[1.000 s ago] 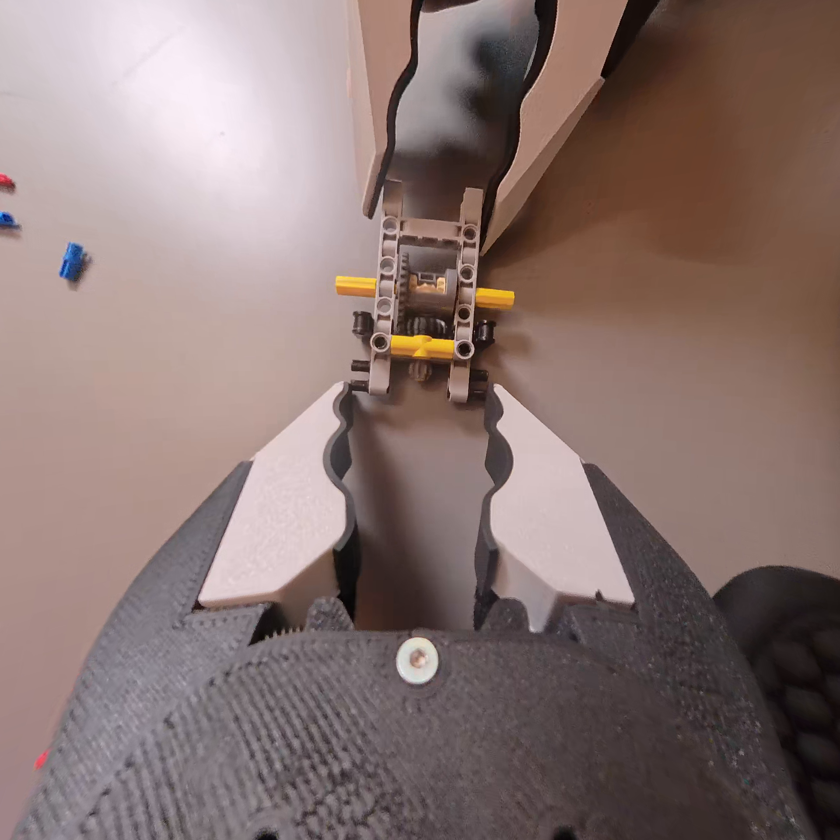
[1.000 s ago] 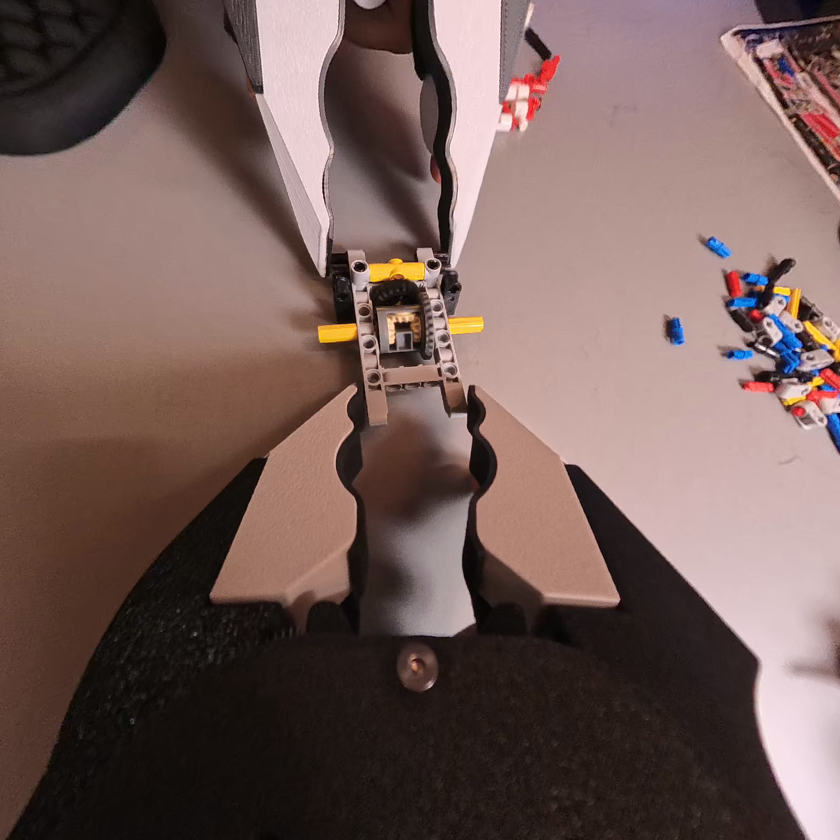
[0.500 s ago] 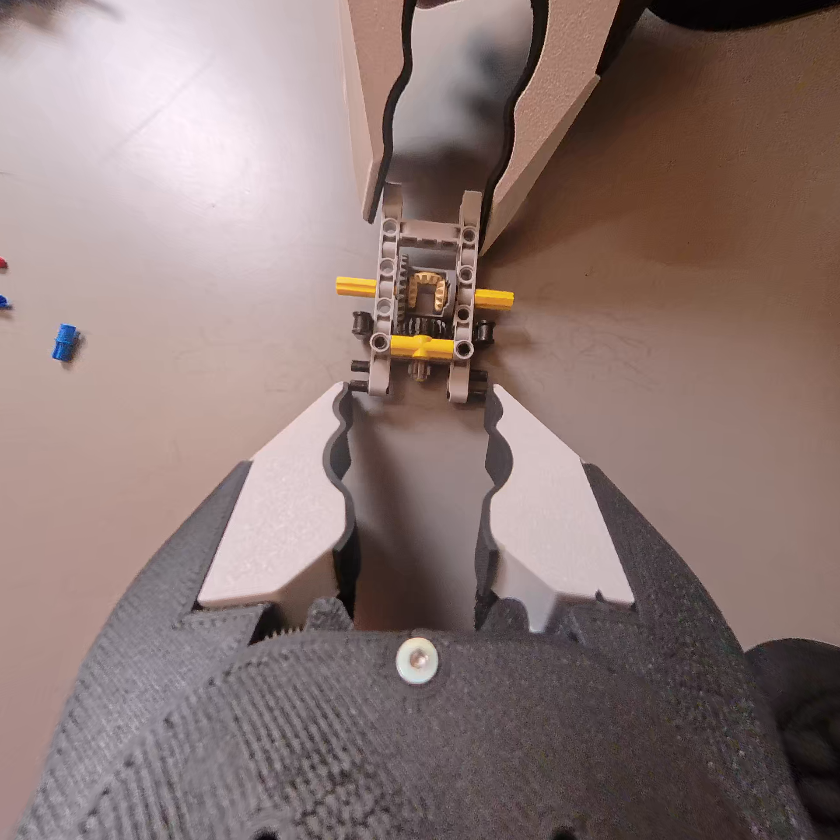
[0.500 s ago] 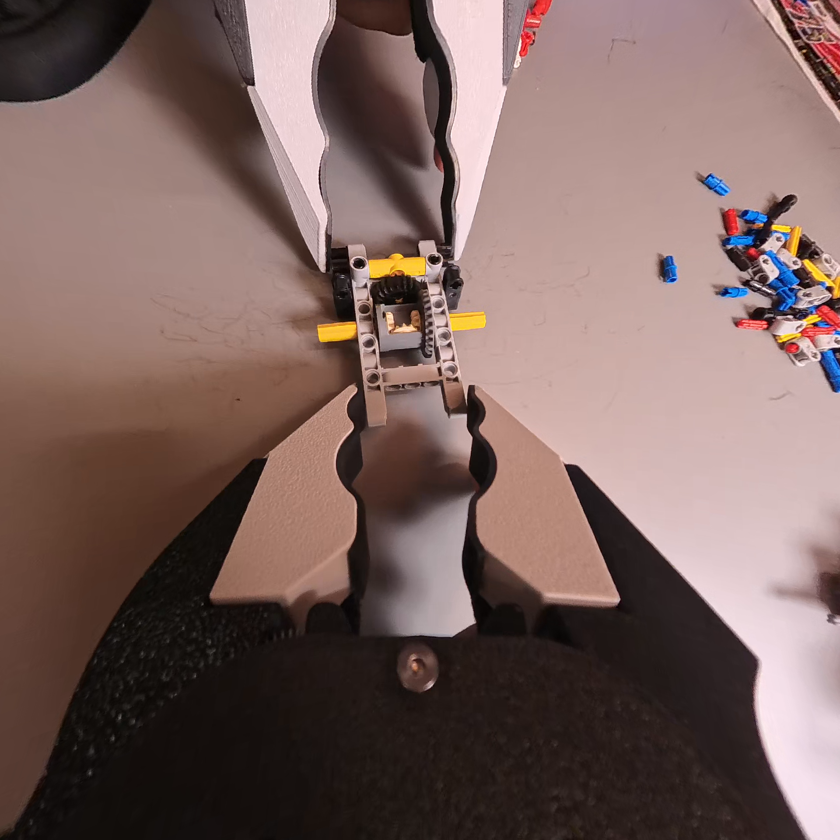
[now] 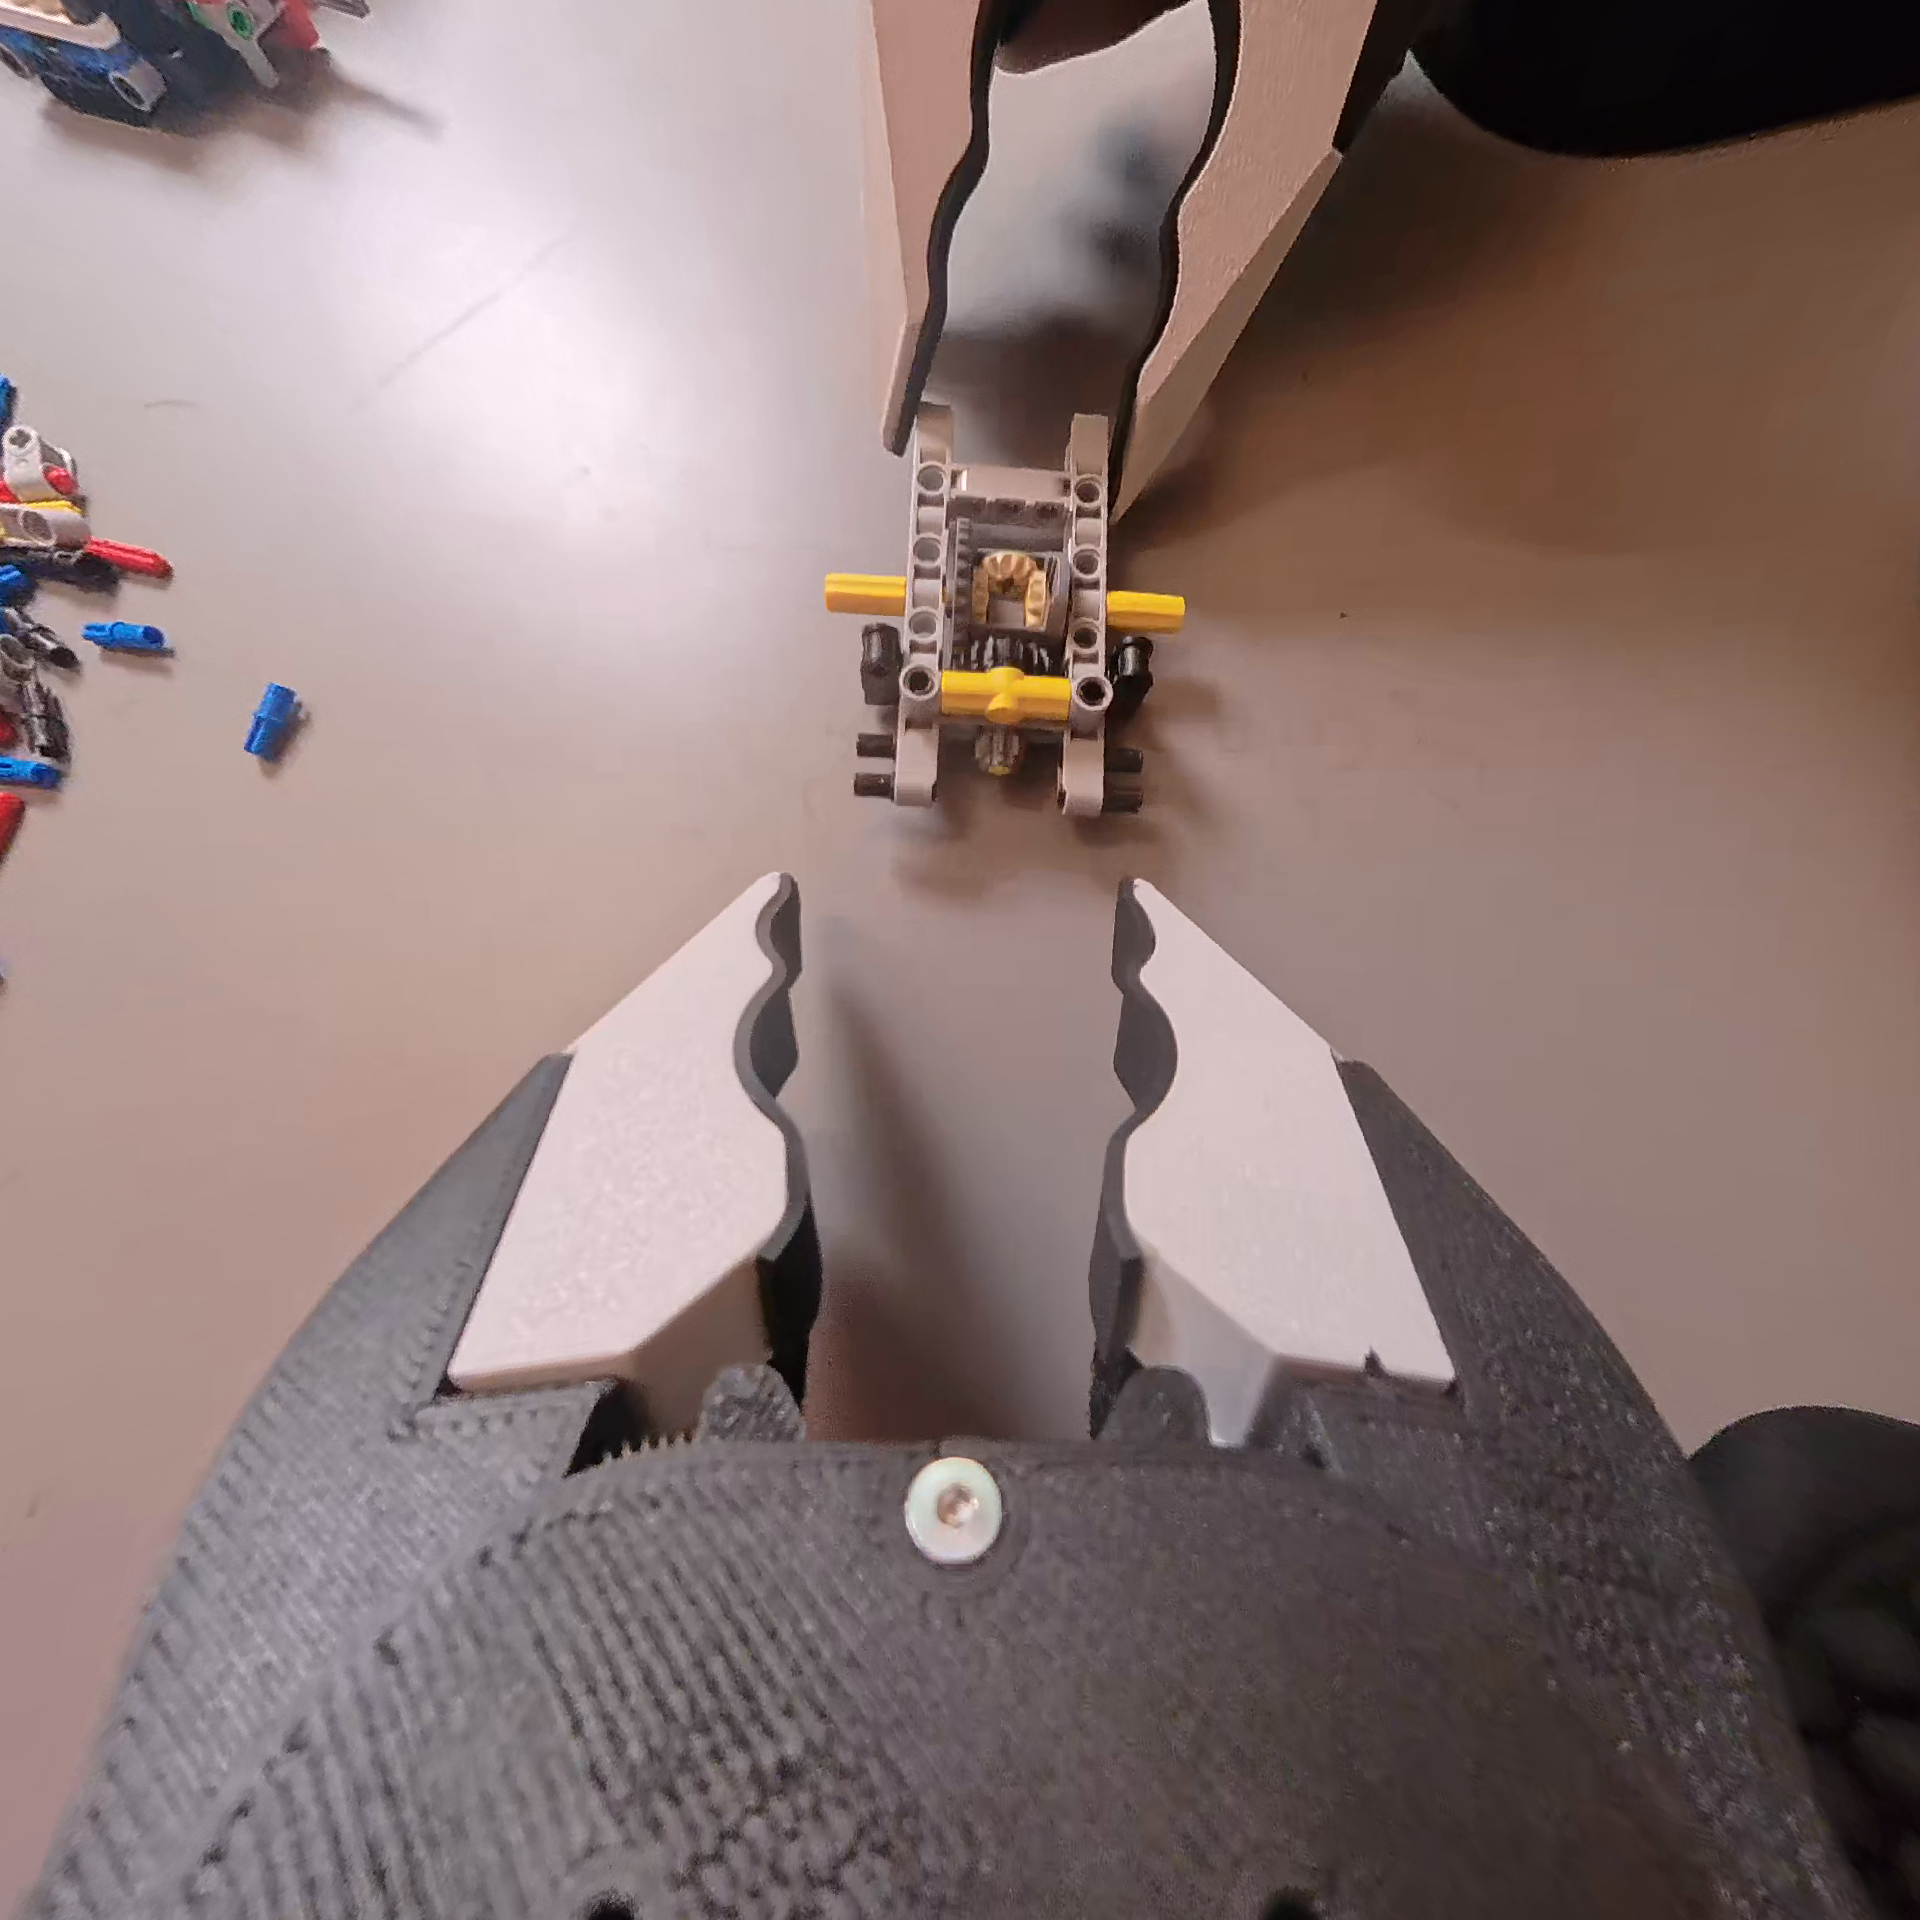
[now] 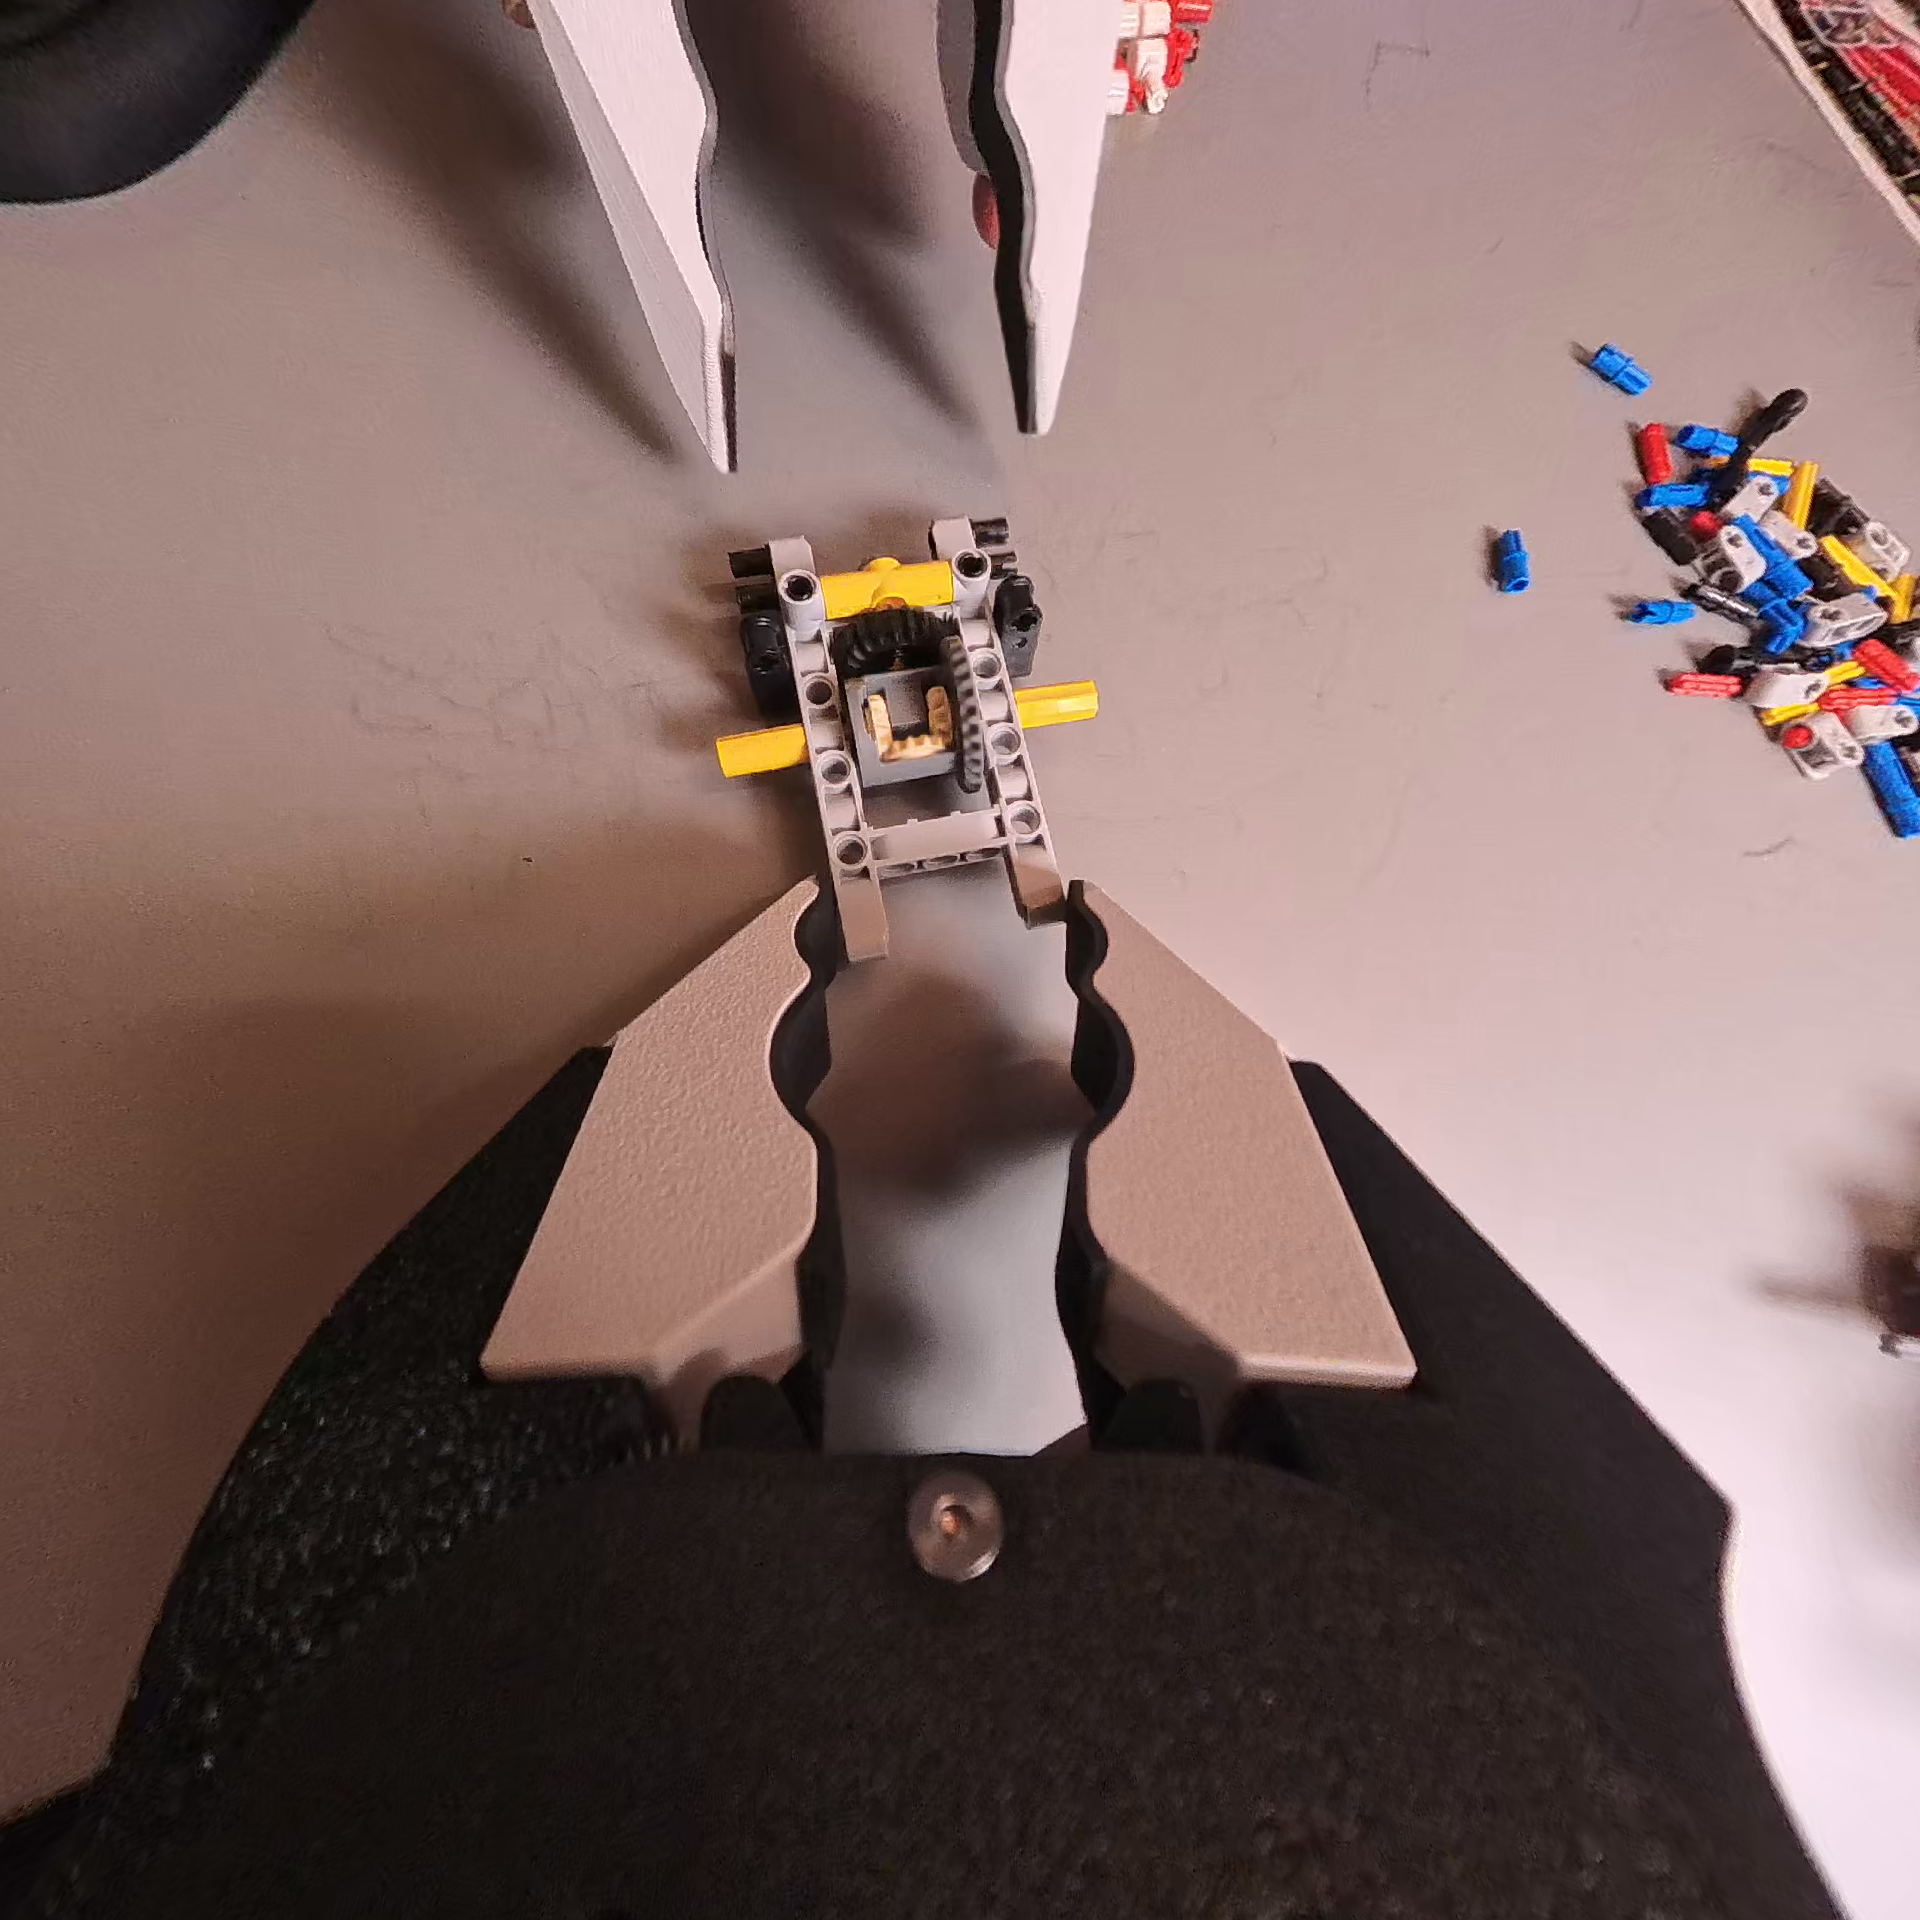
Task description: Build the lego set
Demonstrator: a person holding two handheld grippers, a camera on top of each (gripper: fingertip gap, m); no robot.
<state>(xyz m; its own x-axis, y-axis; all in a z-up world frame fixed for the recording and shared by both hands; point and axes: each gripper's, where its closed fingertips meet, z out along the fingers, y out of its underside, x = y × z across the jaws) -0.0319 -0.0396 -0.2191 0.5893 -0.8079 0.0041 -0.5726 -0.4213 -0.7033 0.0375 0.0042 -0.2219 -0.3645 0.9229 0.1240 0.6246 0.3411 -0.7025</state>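
Observation:
The lego assembly (image 5: 1003,613) is a grey beam frame with yellow axles, black gears and a tan gear in a grey housing. It lies low on the table. My right gripper (image 6: 945,904) is shut on its two grey beam ends; the assembly (image 6: 904,727) reaches forward from it. In the left wrist view the right gripper (image 5: 1013,457) holds the assembly's far end. My left gripper (image 5: 954,904) is open and empty, a short gap from the near end with its black pins. It shows in the right wrist view (image 6: 878,442), beyond the assembly and clear of it.
A pile of loose small pieces (image 6: 1797,613) lies to the right, with single blue pins (image 6: 1510,559) nearby; the pile also shows in the left wrist view (image 5: 42,582). A partly built model (image 5: 156,42) sits far left. A printed booklet (image 6: 1860,104) lies at the far right. There is about 9 cm between the tips of the two grippers. It is some 20 cm from my right tips to the partly built model (image 5: 156,42).
My left gripper has let go of the assembly's pinned end, opened wider and drawn back from it. My right gripper still holds the other end.

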